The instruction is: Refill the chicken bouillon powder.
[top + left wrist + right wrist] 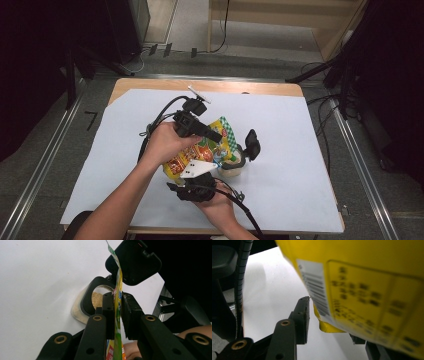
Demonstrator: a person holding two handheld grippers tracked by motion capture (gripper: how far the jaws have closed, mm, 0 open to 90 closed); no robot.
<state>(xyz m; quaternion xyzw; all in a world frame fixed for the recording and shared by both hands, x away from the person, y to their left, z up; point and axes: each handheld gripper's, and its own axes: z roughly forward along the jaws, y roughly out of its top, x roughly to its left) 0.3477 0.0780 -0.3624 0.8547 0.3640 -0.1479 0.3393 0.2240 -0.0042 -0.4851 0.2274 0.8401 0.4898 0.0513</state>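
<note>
Snack bag (200, 150) clamped by left hand-held gripper (116, 312), right hand-held gripper (329, 322) loose around it, white-covered table (300, 130), grey floor.

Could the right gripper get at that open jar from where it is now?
Probably not straight away. The yellow snack bag hangs between the right gripper and the jar, with the bag's lower corner lying between its jaws. The left gripper pinches the bag's top above the jar.

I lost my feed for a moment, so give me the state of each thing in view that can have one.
snack bag: lifted, tilted over the container, pinched at its edge.
container: upright on the table, lid flipped open, crumbly filling inside.
left gripper: shut on the snack bag.
right gripper: under the bag's lower corner; grip unclear.
</note>
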